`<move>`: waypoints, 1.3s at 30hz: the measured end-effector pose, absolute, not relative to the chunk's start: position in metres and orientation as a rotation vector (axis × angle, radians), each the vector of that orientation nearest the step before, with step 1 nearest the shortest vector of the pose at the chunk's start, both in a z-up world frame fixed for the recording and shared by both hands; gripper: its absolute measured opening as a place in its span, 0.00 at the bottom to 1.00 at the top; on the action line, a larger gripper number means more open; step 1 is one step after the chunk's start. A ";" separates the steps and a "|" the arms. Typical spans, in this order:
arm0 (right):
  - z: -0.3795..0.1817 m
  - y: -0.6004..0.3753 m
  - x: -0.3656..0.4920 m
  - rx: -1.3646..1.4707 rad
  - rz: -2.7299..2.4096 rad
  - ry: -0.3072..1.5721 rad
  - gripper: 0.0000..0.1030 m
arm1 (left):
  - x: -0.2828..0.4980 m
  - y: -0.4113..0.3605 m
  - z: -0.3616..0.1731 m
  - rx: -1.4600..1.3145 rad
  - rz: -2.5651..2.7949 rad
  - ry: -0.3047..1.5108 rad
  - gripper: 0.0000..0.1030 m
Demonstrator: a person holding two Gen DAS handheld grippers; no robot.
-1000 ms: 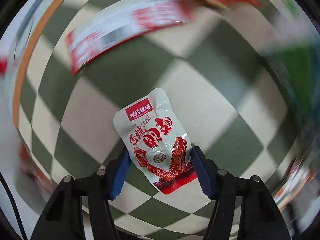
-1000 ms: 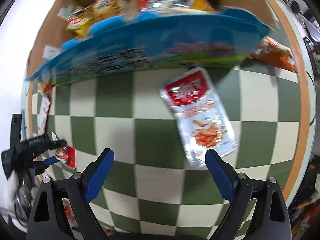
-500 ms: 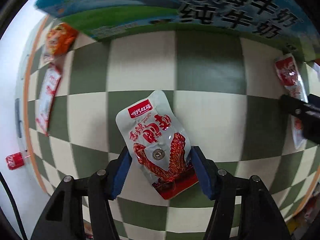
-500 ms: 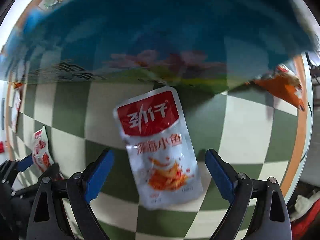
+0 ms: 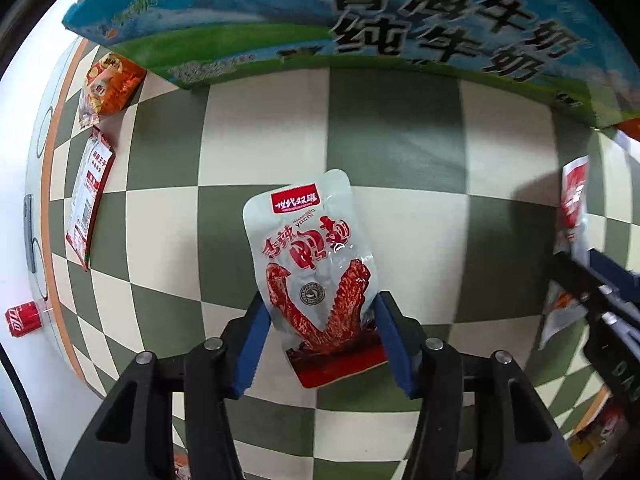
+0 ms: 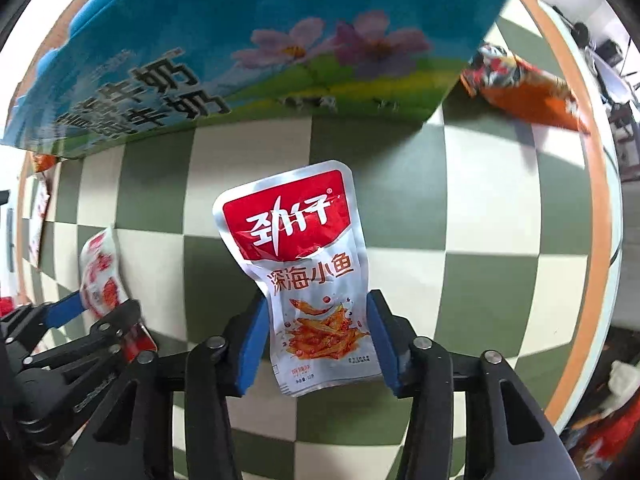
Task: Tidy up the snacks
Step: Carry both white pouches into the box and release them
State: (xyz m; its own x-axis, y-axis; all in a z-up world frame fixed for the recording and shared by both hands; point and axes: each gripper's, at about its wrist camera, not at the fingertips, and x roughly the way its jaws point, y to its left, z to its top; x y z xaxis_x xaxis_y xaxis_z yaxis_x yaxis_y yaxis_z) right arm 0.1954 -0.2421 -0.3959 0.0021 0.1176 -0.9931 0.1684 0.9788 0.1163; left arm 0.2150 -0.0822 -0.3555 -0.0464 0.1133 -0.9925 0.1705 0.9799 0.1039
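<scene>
While my left gripper point(image 5: 320, 350) closes on the wing pouch point(image 5: 316, 276), my right gripper point(image 6: 318, 346) closes on the fish pouch point(image 6: 308, 276), both over the checkered cloth point(image 5: 400, 140) near the box point(image 6: 260, 40).

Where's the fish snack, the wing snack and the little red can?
fish snack point(image 6: 316, 280), right wrist view, middle of the pouch front.
wing snack point(image 5: 316, 276), left wrist view, middle of the pouch front.
red can point(image 5: 23, 319), left wrist view, its side.

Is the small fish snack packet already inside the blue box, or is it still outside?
Outside. The fish packet sits between the closing right gripper pads, above the checkered cloth, in front of the blue box.
</scene>
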 end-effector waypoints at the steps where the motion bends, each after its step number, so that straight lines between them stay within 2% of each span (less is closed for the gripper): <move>1: -0.394 -0.243 0.194 0.231 -0.034 1.571 0.46 | 0.210 -0.087 -0.347 0.219 -0.049 1.614 0.49; 6: -0.383 -0.246 0.186 0.291 -0.011 1.556 0.44 | 0.207 -0.090 -0.321 0.174 -0.073 1.592 0.49; 10: -0.360 -0.261 0.178 0.353 0.025 1.532 0.43 | 0.205 -0.090 -0.278 0.127 -0.104 1.535 0.49; 19: -0.243 -0.270 0.173 0.475 0.160 1.371 0.43 | 0.235 -0.089 -0.150 0.044 -0.200 1.355 0.49; 23: -0.205 -0.270 0.208 0.538 0.204 1.299 0.43 | 0.284 -0.078 -0.131 0.031 -0.208 1.322 0.49; 29: -0.188 -0.256 0.273 0.549 0.204 1.225 0.43 | 0.361 -0.061 -0.146 0.060 -0.166 1.379 0.49; 39: -0.249 -0.242 0.385 0.561 0.125 1.316 0.44 | 0.434 -0.042 -0.220 0.106 -0.096 1.572 0.50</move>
